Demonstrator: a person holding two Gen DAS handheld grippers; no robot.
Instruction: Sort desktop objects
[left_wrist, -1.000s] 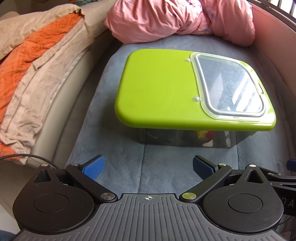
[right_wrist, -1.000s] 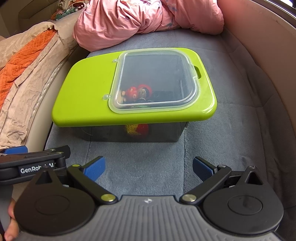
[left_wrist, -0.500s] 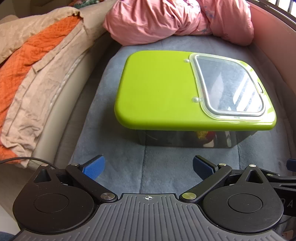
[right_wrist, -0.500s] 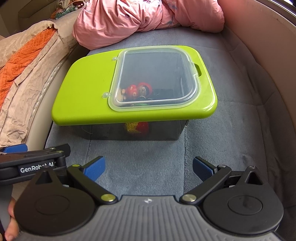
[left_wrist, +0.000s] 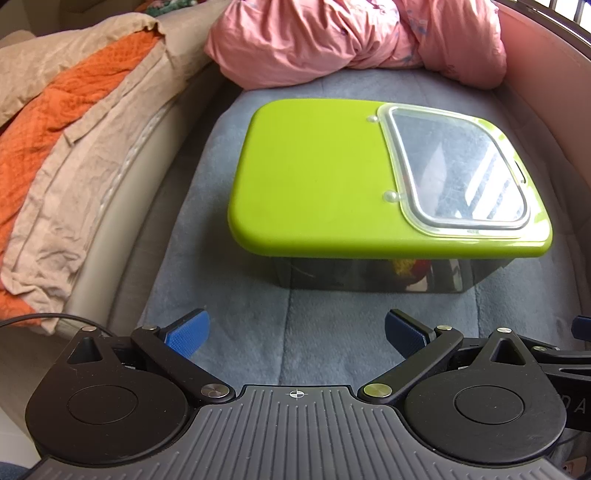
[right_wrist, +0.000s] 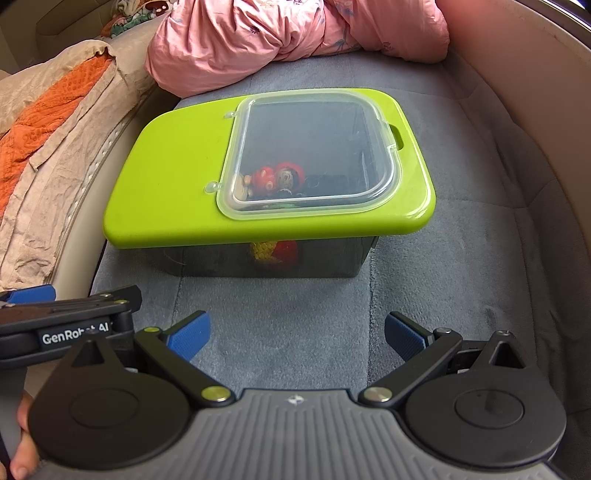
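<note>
Two handheld grippers hover side by side over a grey-blue plush mat (right_wrist: 280, 325), jaws spread wide and holding nothing: the left gripper (left_wrist: 295, 332) and the right gripper (right_wrist: 295, 332) each show blue-padded fingertips (left_wrist: 186, 332) well apart, with only bare mat between them. At the right wrist view's lower left edge, part of a hand (right_wrist: 22, 439) grips the handle of the neighbouring tool (its label reads "GenRobot AI", partly cut off). Straight ahead of both sets of jaws, apart from the fingertips, sits a dark translucent storage box (right_wrist: 325, 262) on the mat, closed by a lime-green lid (left_wrist: 314, 173) with a clear hinged window (right_wrist: 310, 155) set toward its right side. Through that window, and through the box's near wall, small red and yellow toys (right_wrist: 275, 177) can be seen resting inside; their exact shapes are hard to make out. Beyond the box, at the far end of the mat, lies a bunched pink quilt (left_wrist: 351, 40). Off to the left of the jaws, a beige cloth (left_wrist: 74, 166) and an orange knitted blanket (left_wrist: 40, 122) are draped over a padded cream edge.
</note>
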